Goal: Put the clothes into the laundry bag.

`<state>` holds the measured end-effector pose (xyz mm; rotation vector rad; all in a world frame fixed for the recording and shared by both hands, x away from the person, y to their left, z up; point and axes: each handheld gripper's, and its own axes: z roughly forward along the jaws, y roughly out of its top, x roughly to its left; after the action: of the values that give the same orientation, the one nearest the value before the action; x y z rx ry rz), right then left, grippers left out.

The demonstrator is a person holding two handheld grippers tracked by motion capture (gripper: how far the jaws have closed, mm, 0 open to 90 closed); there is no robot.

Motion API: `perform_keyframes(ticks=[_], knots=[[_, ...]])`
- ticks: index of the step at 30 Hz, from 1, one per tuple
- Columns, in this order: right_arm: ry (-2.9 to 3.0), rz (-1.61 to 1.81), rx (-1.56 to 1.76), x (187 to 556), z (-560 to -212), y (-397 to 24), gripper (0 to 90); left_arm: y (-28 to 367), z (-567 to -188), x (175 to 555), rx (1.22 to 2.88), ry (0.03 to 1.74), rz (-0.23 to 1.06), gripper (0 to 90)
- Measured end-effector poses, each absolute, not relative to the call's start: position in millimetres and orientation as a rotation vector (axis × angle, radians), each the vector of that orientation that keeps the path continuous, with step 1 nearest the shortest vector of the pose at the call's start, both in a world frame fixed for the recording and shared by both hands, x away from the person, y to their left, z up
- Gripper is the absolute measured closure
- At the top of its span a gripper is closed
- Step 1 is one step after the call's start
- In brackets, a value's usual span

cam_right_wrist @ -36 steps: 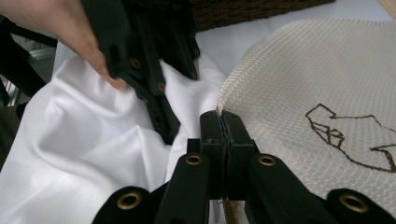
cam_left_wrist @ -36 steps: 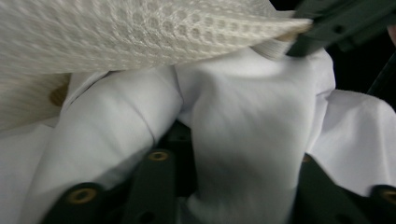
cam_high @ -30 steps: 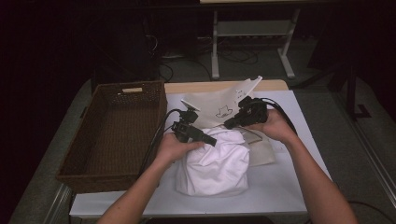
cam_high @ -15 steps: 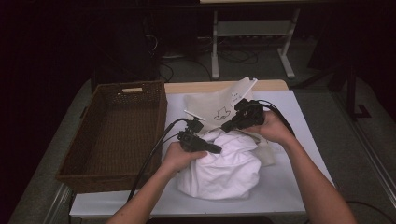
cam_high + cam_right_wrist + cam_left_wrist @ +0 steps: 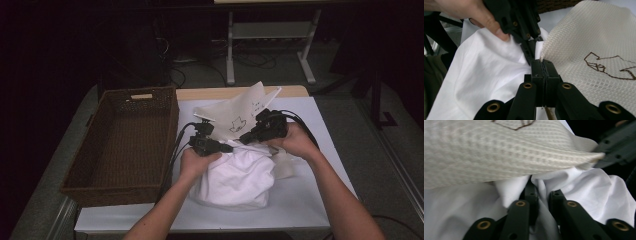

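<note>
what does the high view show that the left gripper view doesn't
The high view alone takes in the brown wicker basket left of the cloth, the white table sheet, both forearms and the right gripper. The left gripper view alone shows, close up, white fabric bunched between the jaws of the left gripper. Both show the waffle-weave mesh bag with its brown drawing above the white fabric.
</note>
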<state>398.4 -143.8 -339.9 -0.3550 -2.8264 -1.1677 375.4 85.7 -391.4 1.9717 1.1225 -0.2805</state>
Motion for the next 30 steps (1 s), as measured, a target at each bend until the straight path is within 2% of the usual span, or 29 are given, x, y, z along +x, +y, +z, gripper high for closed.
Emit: perform_keyframes(ticks=[1, 3, 4, 6, 7, 8, 13, 18, 19, 20, 22, 23, 24, 26, 30], knots=[[-2.817, -1.172, -0.363, 399, -342, -146, 88.6, 87, -391, 375, 1.975, 1.12, -0.308, 73.6], [-2.821, -1.163, -0.376, 399, -344, -149, 88.5, 91, -387, 373, 1.987, 1.119, -0.331, 62.0], [-2.826, -1.156, -0.385, 399, -345, -151, 88.5, 94, -384, 371, 2.005, 1.109, -0.336, 52.2], [-2.836, -1.149, -0.385, 399, -345, -152, 88.5, 99, -377, 366, 2.026, 1.095, -0.318, 46.4], [-2.836, -1.149, -0.385, 399, -345, -152, 88.5, 102, -374, 363, 2.033, 1.089, -0.303, 46.4], [-2.844, -1.143, -0.389, 400, -345, -152, 88.4, 104, -372, 361, 2.032, 1.09, -0.306, 41.6], [-2.865, -1.125, -0.409, 399, -345, -153, 88.4, 106, -371, 352, 2.085, 1.117, -0.271, 34.1], [-2.881, -1.117, -0.417, 397, -344, -155, 88.4, 100, -391, 352, 2.136, 1.119, -0.344, 31.7], [-2.883, -1.113, -0.416, 397, -343, -155, 88.4, 100, -394, 353, 2.136, 1.119, -0.356, 32.4], [-2.875, -1.117, -0.411, 397, -344, -154, 88.4, 98, -398, 354, 2.155, 1.117, -0.347, 38.9], [-2.874, -1.123, -0.405, 397, -345, -153, 88.4, 97, -400, 355, 2.158, 1.114, -0.357, 42.1], [-2.871, -1.122, -0.404, 397, -345, -153, 88.4, 96, -403, 356, 2.156, 1.118, -0.374, 46.5], [-2.867, -1.122, -0.392, 397, -346, -150, 88.4, 95, -404, 357, 2.159, 1.11, -0.375, 61.3], [-2.863, -1.122, -0.391, 397, -347, -149, 88.5, 93, -406, 356, 2.152, 1.085, -0.359, 73.6], [-2.854, -1.129, -0.373, 397, -347, -146, 88.5, 92, -401, 355, 2.1, 1.035, -0.376, 79.1]])
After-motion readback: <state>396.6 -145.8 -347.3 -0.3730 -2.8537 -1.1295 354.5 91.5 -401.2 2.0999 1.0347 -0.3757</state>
